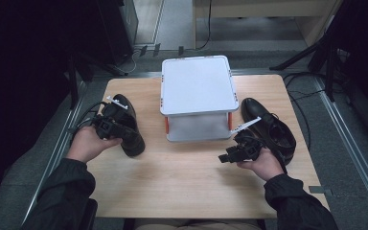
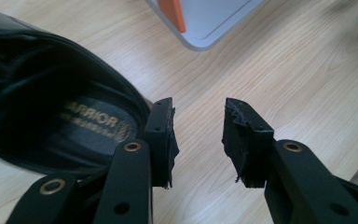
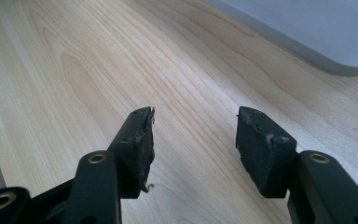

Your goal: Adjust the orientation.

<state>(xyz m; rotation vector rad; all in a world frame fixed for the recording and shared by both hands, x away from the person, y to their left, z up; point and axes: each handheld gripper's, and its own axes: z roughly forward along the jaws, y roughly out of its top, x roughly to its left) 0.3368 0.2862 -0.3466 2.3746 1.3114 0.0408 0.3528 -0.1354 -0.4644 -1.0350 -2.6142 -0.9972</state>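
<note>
Half apart at the left gripper [image 2: 198, 122], with bare table [image 2: 279, 79] in the gap and nothing pressed by the pads [image 2: 162, 140]. Just beside the left pad, on its outer side, the rim of the left shoe [image 2: 51, 107], with the printed insole facing up; not possible to tell whether touching the rim or only close to it. Released also at the right gripper [image 3: 196, 128]: wide apart, hanging over bare wood, holding nothing, near the grey base edge of the rack [image 3: 317, 32]. Farther out, in the high view, the left shoe lying on the left part of the table, partly under the left hand [image 1: 87, 143]; the right shoe [image 1: 273, 129] lying on the right part, just beside the right hand [image 1: 261, 163]; the rack standing between the two shoes at the far middle. Probably about to take the left shoe by its rim and bring it to the rack. Danger here: closing now would catch only air, because the rim stays outside the gap, or would push the shoe sideways with the left pad. Better to shift toward the shoe first, so that the leather wall comes between the pads. Also risky: a shallow bite on smooth leather, likely to slip and let the shoe tip once lifted. Near the rack, care with the orange posts, easy to hit with the toe.
</note>
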